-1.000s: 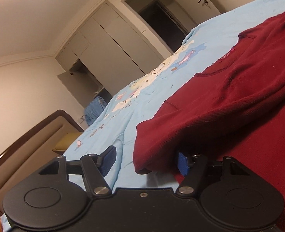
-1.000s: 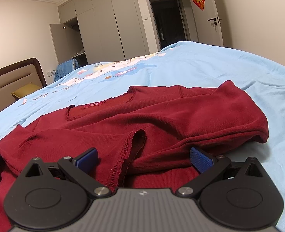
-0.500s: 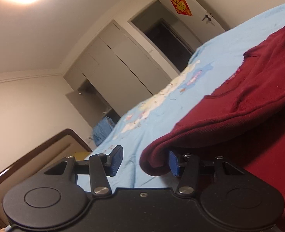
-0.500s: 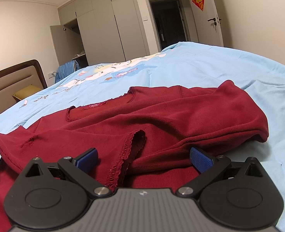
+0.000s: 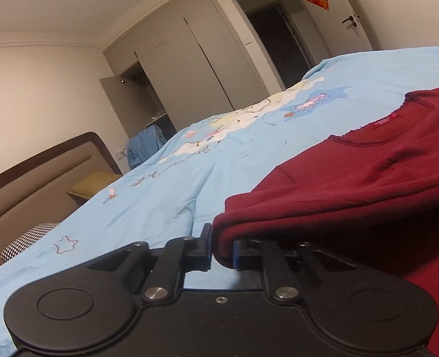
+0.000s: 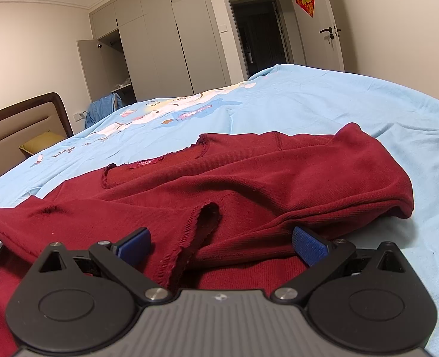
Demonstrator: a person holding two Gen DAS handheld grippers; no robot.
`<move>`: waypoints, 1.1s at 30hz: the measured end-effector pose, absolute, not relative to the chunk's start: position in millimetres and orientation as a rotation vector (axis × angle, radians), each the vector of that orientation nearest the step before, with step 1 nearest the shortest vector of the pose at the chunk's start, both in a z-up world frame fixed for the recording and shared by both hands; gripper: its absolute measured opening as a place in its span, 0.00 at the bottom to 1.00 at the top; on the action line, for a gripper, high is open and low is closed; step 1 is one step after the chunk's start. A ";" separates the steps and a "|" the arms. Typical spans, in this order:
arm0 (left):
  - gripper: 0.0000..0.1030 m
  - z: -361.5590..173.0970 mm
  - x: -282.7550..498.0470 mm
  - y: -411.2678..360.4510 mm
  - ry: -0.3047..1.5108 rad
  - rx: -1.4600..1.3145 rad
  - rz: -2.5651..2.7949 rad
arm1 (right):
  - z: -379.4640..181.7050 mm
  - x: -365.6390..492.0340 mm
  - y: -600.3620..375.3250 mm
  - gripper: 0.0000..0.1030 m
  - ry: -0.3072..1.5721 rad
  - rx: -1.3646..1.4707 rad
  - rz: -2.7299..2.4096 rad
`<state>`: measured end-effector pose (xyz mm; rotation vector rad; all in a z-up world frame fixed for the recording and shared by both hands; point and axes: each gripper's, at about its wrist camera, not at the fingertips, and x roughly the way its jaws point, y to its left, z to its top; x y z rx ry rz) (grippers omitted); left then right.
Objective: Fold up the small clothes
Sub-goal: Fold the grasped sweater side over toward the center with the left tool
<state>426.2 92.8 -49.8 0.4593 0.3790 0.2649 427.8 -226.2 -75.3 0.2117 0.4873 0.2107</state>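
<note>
A dark red sweater [image 6: 249,178] is lying on a light blue bedsheet [image 6: 323,104] that is showing pale cartoon prints and small outlined stars.

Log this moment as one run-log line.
left gripper: shut on red sweater edge | right gripper: open, over hem | bed sheet: sweater lying partly folded

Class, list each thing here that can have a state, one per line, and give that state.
Left tool: shut on a fold of the red sweater.
Right tool: open, straddling sweater fabric.
Red sweater: partly folded, rumpled, neck label showing.
Wardrobe door: swung open.
Room door: open to a dark doorway.
Blue bedsheet: spread, lightly wrinkled.
</note>
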 end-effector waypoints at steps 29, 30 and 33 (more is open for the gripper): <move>0.94 -32.9 290.8 101.7 0.600 0.144 0.093 | -56.5 342.2 -268.0 1.00 0.606 0.132 0.240; 0.95 -34.4 282.5 100.0 0.606 0.130 0.082 | -58.7 331.3 -274.3 1.00 0.618 0.125 0.229; 0.96 -40.7 261.8 95.8 0.635 0.088 0.049 | -66.9 301.0 -290.4 1.00 0.641 0.111 0.211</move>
